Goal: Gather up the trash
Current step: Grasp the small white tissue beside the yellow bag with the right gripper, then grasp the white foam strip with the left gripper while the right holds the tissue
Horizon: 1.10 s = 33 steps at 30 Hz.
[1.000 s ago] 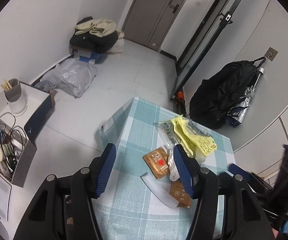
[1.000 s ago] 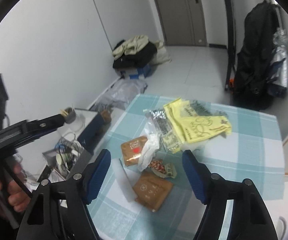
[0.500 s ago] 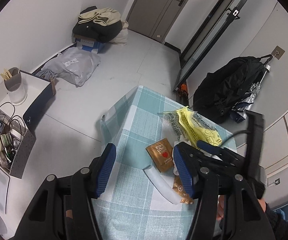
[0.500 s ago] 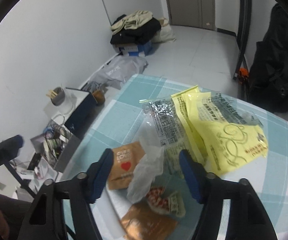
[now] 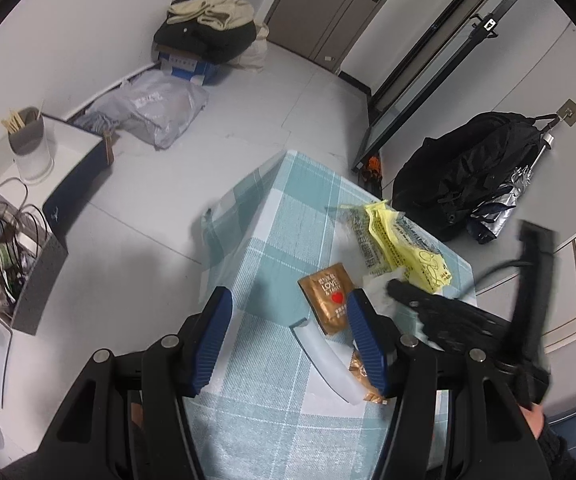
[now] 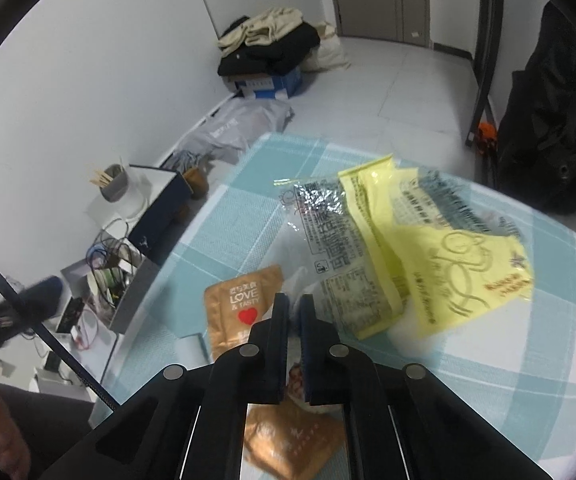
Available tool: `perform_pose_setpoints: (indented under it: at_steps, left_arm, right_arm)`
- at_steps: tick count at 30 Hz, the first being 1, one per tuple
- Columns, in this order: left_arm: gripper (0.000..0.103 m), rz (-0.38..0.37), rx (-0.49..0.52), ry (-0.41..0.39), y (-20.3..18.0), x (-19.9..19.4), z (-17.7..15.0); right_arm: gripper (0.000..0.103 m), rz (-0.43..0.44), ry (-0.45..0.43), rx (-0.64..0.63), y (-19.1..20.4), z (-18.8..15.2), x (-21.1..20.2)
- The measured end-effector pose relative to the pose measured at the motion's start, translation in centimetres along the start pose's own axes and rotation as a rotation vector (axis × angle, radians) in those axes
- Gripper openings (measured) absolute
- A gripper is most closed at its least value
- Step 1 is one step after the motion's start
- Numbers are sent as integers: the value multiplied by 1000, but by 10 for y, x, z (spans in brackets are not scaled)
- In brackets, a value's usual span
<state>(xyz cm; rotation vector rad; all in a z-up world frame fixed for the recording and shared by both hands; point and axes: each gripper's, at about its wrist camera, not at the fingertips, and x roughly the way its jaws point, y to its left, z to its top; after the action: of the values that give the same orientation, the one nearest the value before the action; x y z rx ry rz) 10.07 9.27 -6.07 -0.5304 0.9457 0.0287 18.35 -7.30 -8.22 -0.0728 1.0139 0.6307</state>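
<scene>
Black backpack [image 5: 472, 176] hanging on wall hook beside folded umbrella [image 5: 500, 204]. Heap of clothes [image 5: 207, 28] on blue box [image 5: 185, 65] by the door [image 5: 336, 4]. Grey bag [image 5: 151, 114] on floor. Grey cup [image 5: 27, 136] holding sticks on side shelf.

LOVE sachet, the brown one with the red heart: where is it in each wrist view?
Left wrist: brown LOVE sachet sits right of centre, just left of the left tongs' right finger.
Right wrist: brown LOVE sachet is lower centre-left, beside the closed right tongs.
Shared landmark: yellow wrapper beyond it.
</scene>
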Motion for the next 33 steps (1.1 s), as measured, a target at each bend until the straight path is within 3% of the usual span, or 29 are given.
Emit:
perform_pose_setpoints:
  at_steps: [8,13,23,33]
  left_arm:
    - [55,-36,-15,134,-8,24,-12]
    - [55,-3,33,172,-21,36,-23]
    - [55,37,78,207,-29,51,-34]
    - [55,129,143,211,-42,64,-38]
  right_arm:
    - [5,21,-119,-2,-5,-24,-72]
    - [5,30,-174,15,-15,-45,-101]
    - [5,31,-213,64,-42,-69,-112]
    - [5,26,-220,69,-57,-77,-122]
